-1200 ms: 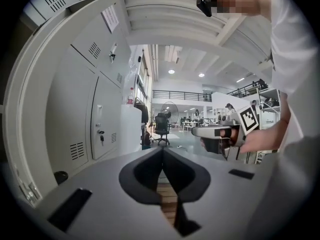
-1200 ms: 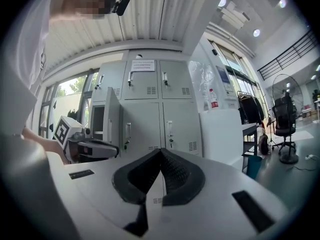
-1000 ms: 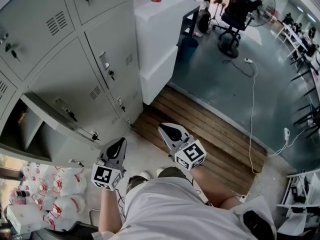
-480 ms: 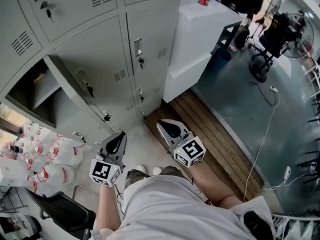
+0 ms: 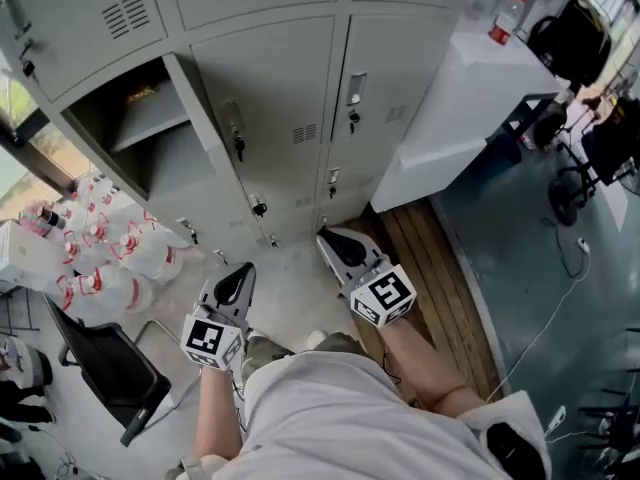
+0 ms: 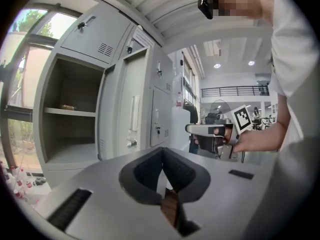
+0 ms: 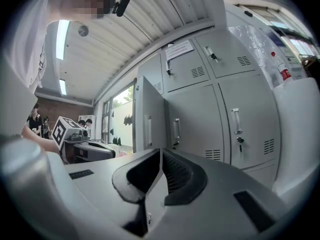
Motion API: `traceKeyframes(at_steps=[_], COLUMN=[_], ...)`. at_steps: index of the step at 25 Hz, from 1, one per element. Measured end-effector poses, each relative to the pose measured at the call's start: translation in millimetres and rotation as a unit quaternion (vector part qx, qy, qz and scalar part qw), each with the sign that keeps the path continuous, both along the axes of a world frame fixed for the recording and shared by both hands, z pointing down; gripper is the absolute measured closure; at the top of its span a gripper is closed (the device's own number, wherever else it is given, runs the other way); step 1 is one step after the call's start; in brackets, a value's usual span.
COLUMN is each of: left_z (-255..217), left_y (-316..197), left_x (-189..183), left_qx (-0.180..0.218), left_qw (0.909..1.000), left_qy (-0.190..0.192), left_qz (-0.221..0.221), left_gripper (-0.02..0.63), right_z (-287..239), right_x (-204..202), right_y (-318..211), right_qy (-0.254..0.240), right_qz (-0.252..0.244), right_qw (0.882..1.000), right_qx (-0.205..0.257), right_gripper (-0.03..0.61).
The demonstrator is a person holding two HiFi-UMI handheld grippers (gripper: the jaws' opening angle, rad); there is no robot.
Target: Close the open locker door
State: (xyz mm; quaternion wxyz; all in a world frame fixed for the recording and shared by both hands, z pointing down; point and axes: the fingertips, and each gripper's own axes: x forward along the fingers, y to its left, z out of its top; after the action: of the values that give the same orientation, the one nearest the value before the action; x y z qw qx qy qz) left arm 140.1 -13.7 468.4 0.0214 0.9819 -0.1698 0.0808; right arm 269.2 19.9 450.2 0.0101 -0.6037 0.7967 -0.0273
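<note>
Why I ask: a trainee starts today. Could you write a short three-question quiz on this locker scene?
1. Multiple choice: in the head view, the open compartment lies A) left of its row's closed doors, B) right of them, C) between them.
2. True or false: the locker door is already shut.
3. Short answer: what do the left tongs hold?
Key: 1 A. 2 False; it stands open. 3 Nothing; they are shut and empty.
</note>
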Motion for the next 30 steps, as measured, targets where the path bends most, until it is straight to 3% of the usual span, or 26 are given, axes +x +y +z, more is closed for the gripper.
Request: traceKeyframes(at_steps=[7, 16, 30], left_z=[0, -5, -4], left_y=[-17, -30, -43], left_x=[-41, -76, -127], left_qx=[0.001, 0.002, -0.004], left_qw=[0.9985, 0.9961, 0.9931], left_qy=[-0.003, 0.004, 0.012], left_qz=[-0.055, -0.088, -0.116], left_gripper=[0.611, 0.611, 0.611], right_z=[-6, -11, -12], right_x=[-30, -60, -98], right_y=[-31, -56, -84], right_qy=[0.005, 0.019, 0.028], right_qz=[-0.053, -0.091, -0.096], right_qw=[0.999, 0.996, 0.995], right_qx=[0.009, 0.009, 0.001], right_gripper=[0.534, 0.456, 0.439])
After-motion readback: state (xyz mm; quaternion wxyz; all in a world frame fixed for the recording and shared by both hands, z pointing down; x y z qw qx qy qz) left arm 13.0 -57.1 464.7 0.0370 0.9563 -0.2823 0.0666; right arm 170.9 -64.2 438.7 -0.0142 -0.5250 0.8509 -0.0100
